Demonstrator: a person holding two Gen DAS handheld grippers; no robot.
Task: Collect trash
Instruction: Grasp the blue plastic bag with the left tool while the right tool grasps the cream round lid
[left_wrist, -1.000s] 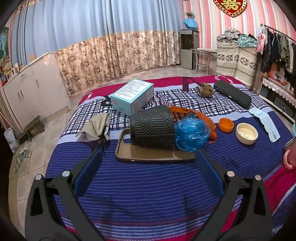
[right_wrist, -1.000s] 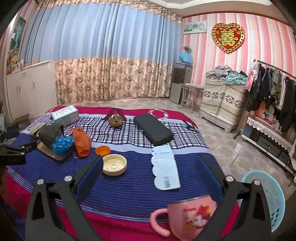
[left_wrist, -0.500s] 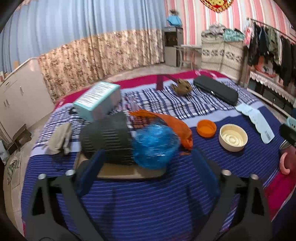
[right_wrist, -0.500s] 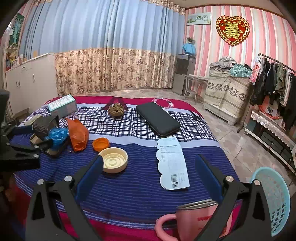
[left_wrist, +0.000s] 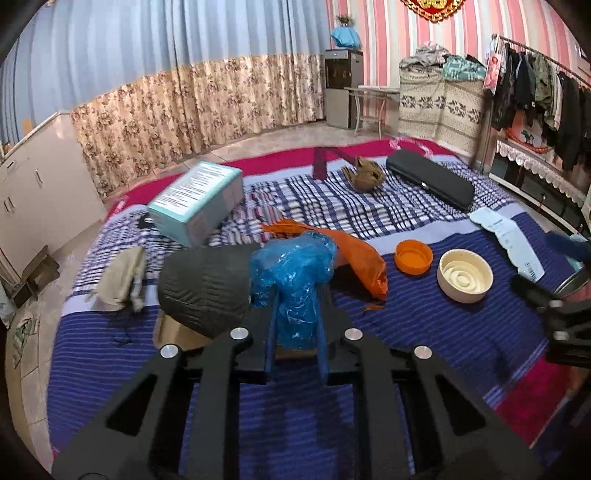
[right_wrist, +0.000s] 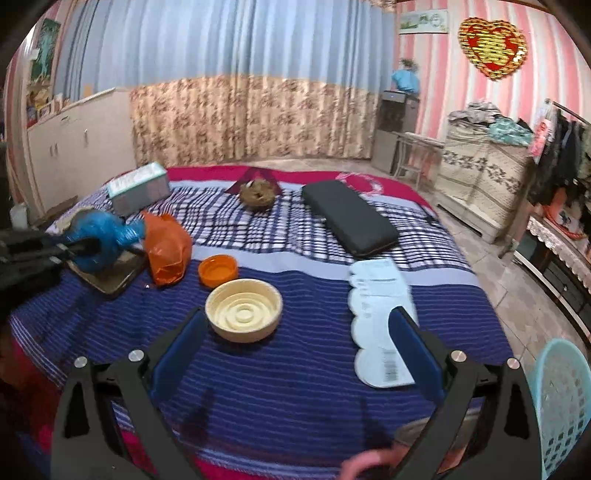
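Observation:
My left gripper (left_wrist: 295, 317) is shut on a crumpled blue plastic bag (left_wrist: 295, 280), which sits beside a dark ribbed pouch (left_wrist: 203, 288) on a brown tray (left_wrist: 173, 332). The bag also shows in the right wrist view (right_wrist: 98, 242), pinched by the left gripper's fingers (right_wrist: 79, 246). An orange plastic bag (left_wrist: 358, 258) lies just right of it. My right gripper (right_wrist: 295, 343) is open and empty above the bed's near edge, close to a cream lid (right_wrist: 243, 308) and a white paper strip (right_wrist: 380, 314).
On the striped bedspread (right_wrist: 295, 369) lie an orange cap (right_wrist: 218, 269), a teal box (left_wrist: 195, 203), a black case (right_wrist: 351, 221), a brown crumpled wad (right_wrist: 258, 194) and a beige cloth (left_wrist: 122, 280). A light blue basket (right_wrist: 561, 406) stands on the floor at right.
My left gripper has moved forward and closed on the blue bag. My right gripper has shifted forward over the bed; the pink mug has slid almost out of its view.

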